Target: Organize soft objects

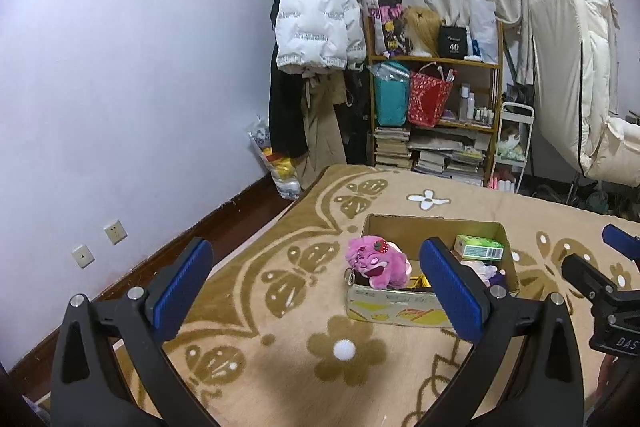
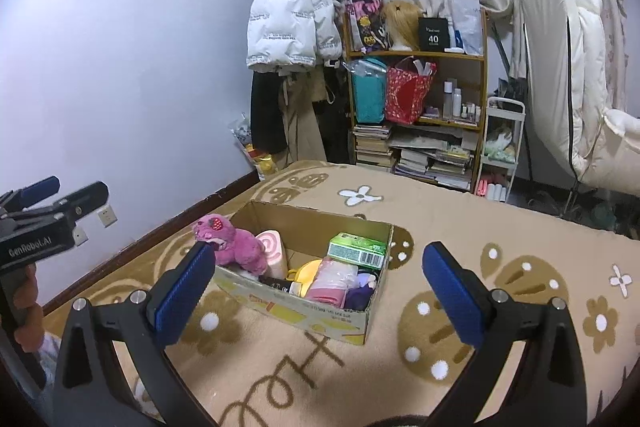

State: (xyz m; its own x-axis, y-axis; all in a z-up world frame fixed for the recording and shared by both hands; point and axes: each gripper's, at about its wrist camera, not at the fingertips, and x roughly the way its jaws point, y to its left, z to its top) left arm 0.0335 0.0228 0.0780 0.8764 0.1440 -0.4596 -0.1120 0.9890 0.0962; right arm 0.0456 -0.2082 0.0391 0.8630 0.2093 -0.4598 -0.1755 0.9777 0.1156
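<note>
Beige butterfly blanket (image 2: 500, 227) is carrying the cardboard box (image 2: 312, 319), apparently collecting soft items. Pink plush (image 2: 236, 247) is leaning over its left rim. Left gripper (image 1: 316, 291) and right gripper (image 2: 320, 291) are hovering near it, fingers spread, empty.

On the blanket (image 2: 460, 227) before me sits the box (image 2: 320, 319), a plush toy (image 2: 236, 243) at its left end, a carton (image 2: 356, 251) toward its right, a shelf (image 2: 416, 99) well behind it.
</note>
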